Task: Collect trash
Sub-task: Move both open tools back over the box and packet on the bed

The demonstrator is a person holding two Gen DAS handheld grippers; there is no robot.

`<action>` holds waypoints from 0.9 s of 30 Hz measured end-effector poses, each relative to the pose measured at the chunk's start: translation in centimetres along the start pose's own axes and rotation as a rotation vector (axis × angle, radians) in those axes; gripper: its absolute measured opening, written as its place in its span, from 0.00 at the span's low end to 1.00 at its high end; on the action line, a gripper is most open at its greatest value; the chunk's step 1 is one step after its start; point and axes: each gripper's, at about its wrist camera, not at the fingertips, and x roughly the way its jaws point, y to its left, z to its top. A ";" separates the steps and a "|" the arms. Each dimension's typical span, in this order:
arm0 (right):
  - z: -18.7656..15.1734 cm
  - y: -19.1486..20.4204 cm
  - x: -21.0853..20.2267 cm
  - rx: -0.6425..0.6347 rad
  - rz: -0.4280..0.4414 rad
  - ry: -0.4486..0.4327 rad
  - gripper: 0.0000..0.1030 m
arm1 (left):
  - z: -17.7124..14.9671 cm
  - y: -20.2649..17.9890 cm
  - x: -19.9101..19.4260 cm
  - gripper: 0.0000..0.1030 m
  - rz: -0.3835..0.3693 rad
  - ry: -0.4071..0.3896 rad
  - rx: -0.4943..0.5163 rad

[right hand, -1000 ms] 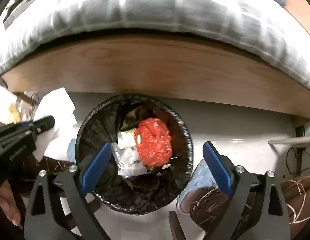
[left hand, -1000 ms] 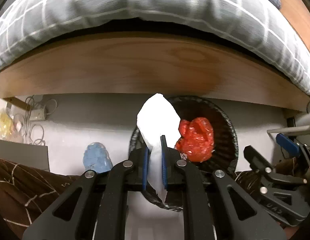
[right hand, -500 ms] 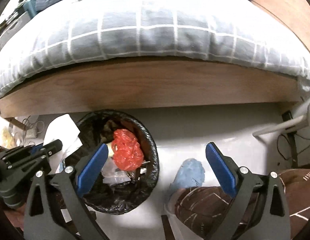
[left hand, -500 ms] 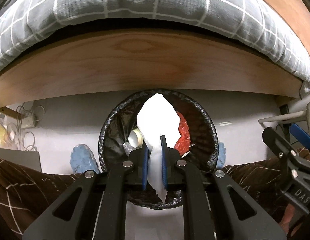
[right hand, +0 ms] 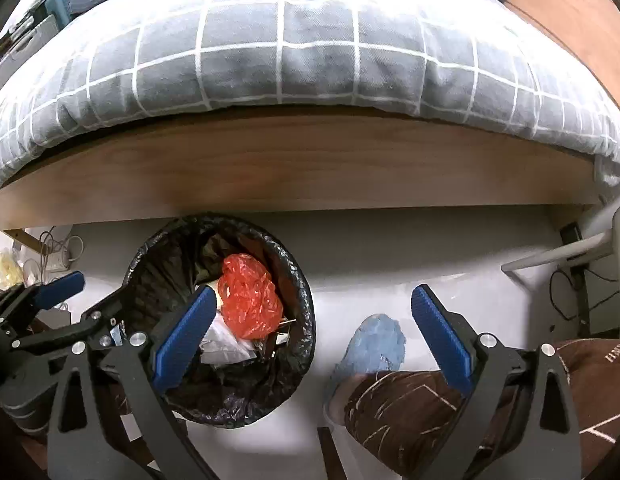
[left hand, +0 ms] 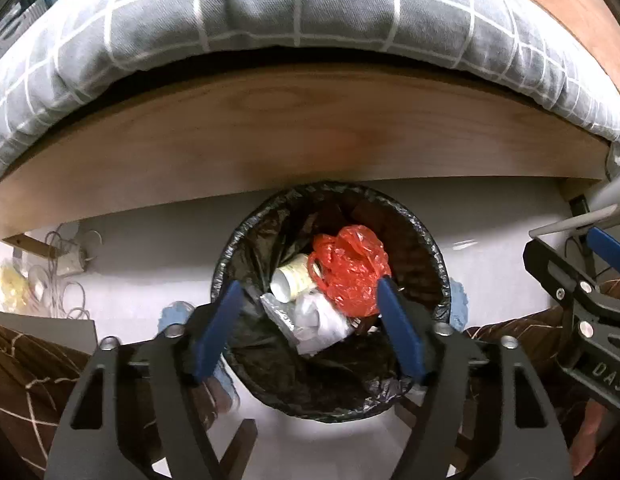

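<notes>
Two grippers over the floor by the bed. Left gripper (left hand: 310,316) hangs directly above the trash bin (left hand: 330,304), jaws spread wide, nothing between the blue pads (left hand: 216,334). Right gripper (right hand: 310,340) sits off to the bin's right side, jaws also spread wide and empty; its left pad overlaps the bin's rim in the right wrist view, its right pad is well clear of the bin.

Bin is round, lined with a black bag, standing on the pale floor just in front of the wooden bed frame (left hand: 302,136). Inside the bin: crumpled white tissue (left hand: 322,320) near the middle, a red plastic bag (left hand: 350,268) touching it on the right, a pale paper cup (left hand: 290,280) lying on its side beside both.

Blue slipper (right hand: 374,344) on the floor, just right of the bin.
</notes>
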 end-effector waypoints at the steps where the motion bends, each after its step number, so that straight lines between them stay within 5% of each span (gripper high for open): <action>1: 0.1 0.0 -0.2 -0.002 0.002 -0.005 0.91 | 0.1 0.2 -0.3 0.76 0.000 -0.007 -0.004; 8: 1.0 0.4 -1.3 -0.013 0.010 -0.046 0.91 | 0.3 1.9 -2.6 0.95 0.021 -0.064 -0.036; 17: 4.2 1.1 -4.6 -0.016 0.041 -0.142 0.91 | 2.2 4.2 -6.5 0.94 -0.010 -0.121 -0.089; 27: 12.9 3.2 -7.7 -0.038 0.103 -0.267 0.91 | 8.8 8.6 -10.6 0.94 0.032 -0.222 -0.118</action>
